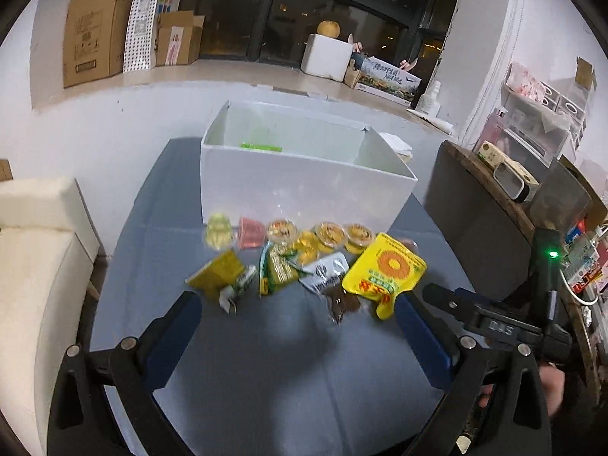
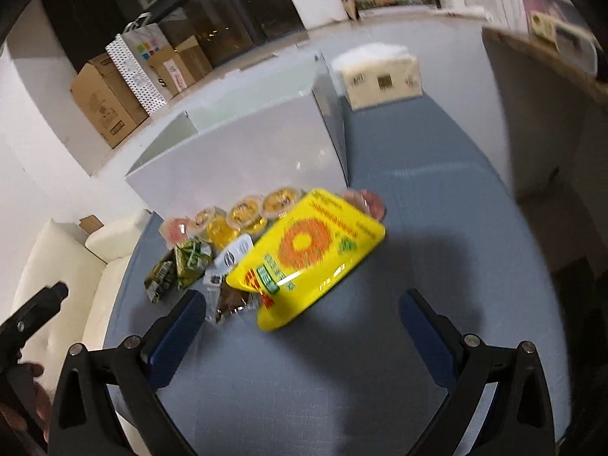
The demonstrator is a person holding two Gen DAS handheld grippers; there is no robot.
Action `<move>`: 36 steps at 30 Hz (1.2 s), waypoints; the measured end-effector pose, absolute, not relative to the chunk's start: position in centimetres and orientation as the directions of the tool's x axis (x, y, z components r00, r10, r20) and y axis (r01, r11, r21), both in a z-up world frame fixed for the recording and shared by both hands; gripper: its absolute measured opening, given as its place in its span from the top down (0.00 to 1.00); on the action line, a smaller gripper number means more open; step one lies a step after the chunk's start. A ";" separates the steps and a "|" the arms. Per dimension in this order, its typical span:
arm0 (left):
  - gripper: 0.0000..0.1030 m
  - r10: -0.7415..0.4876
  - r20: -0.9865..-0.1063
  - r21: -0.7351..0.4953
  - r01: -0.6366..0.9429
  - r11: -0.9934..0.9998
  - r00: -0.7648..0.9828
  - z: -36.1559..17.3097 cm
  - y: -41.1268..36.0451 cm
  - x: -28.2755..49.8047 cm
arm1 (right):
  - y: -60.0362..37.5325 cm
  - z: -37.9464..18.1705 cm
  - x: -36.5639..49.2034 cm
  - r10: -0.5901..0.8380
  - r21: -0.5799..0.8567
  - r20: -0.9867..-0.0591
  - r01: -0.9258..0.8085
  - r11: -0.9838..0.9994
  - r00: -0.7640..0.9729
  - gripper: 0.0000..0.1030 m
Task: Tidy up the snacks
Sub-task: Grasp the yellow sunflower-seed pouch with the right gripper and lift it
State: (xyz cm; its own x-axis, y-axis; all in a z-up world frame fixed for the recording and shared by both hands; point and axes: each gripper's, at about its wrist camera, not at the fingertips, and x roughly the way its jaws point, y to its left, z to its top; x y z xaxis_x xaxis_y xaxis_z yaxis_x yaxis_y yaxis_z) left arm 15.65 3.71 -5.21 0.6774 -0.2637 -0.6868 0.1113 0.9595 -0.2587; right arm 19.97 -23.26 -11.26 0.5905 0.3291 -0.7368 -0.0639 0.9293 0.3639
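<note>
Left wrist view, blue table (image 1: 266, 361), windowsill boxes (image 1: 98, 30)

- The left gripper (image 1: 300, 315) hangs above a blue table (image 1: 266, 361), its blue-padded fingers (image 1: 174, 338) spread wide with nothing between them.
- Far on the table stands a white box (image 1: 304, 186), with something green (image 1: 261, 147) inside.
- Jelly cups (image 1: 330, 233) line the box's near wall.
- Nearer lie small packets, and at right a yellow bag (image 1: 383, 273).
- The right gripper (image 1: 494, 323) shows at the right edge.

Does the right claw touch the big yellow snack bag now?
Apart. The right wrist view shows bare blue tablecloth between the open right claw and the yellow bag.
</note>
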 end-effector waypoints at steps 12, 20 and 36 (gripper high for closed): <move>0.00 -0.318 -0.679 -0.266 0.183 0.947 0.661 -5.7 2.5 13.8 | -21.4 -15.3 24.1 0.282 0.374 -0.783 0.058 0.925 0.554 0.00; 0.00 -0.326 -0.685 -0.287 0.170 0.943 0.652 -6.7 3.4 13.6 | -19.2 -15.3 25.9 0.207 0.319 -0.805 0.111 0.941 0.556 0.00; 0.00 -0.346 -0.678 -0.321 0.162 0.933 0.649 -7.1 3.6 13.3 | -19.2 -10.3 22.7 0.181 0.281 -0.718 0.042 0.959 0.672 0.80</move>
